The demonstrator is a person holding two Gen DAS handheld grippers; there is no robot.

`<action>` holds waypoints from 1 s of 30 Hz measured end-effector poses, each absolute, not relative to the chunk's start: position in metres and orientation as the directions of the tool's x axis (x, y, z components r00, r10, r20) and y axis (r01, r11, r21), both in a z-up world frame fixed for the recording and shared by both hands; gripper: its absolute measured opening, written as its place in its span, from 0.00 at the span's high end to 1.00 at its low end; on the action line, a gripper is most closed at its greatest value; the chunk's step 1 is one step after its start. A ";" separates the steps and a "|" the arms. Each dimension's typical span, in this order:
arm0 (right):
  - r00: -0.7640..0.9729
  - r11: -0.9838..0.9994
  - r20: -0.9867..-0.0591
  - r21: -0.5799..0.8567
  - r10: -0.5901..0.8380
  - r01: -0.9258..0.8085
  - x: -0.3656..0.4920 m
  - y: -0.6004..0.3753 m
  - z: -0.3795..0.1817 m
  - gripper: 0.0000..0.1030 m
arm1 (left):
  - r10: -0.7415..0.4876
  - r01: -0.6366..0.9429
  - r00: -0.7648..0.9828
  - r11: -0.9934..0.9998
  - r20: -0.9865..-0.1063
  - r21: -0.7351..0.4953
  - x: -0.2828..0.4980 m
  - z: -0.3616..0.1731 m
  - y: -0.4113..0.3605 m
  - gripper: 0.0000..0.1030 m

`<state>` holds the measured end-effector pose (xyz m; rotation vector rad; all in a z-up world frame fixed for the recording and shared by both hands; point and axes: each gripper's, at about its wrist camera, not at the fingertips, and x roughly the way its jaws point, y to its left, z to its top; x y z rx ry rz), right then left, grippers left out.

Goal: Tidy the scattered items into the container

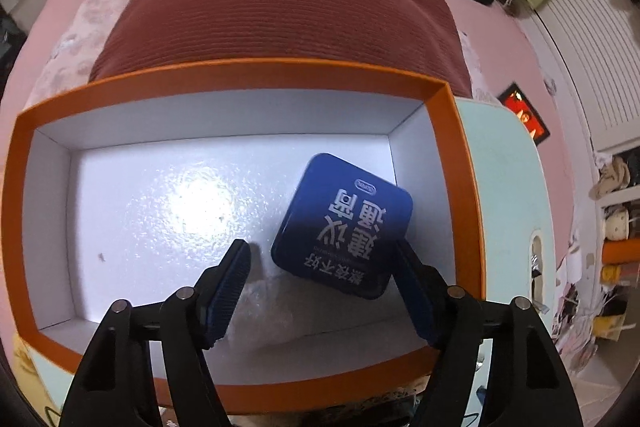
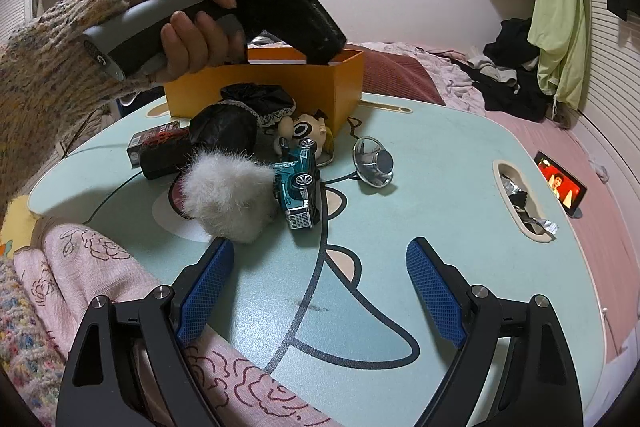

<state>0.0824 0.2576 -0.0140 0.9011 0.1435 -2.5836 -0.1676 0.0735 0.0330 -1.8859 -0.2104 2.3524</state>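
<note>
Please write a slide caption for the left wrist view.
Open left gripper above blue tin lying inside orange box.

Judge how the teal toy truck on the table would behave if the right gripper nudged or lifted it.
The teal toy truck has free wheels, so a nudge would probably roll it. Its glossy body looks rigid, possibly metal, so likely heavy for its size and slippery. It touches the white fur ball, which may shift too.
</note>
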 end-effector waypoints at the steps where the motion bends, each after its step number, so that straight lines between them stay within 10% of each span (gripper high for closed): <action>1: -0.713 -0.915 -0.616 0.034 -0.336 0.402 0.082 0.258 -0.014 0.15 | 0.183 -0.009 -0.222 -0.983 -0.958 -0.186 -0.168 0.035 0.074 0.31; 20: -0.712 -0.914 -0.615 0.035 -0.339 0.405 0.082 0.255 -0.011 0.14 | 0.147 -0.153 -0.303 -0.983 -0.941 -0.105 -0.170 0.027 0.082 0.34; 30: -0.712 -0.914 -0.615 0.035 -0.339 0.405 0.083 0.253 -0.011 0.14 | 0.290 -0.200 -0.527 -0.956 -0.799 -0.216 -0.124 0.117 0.057 0.35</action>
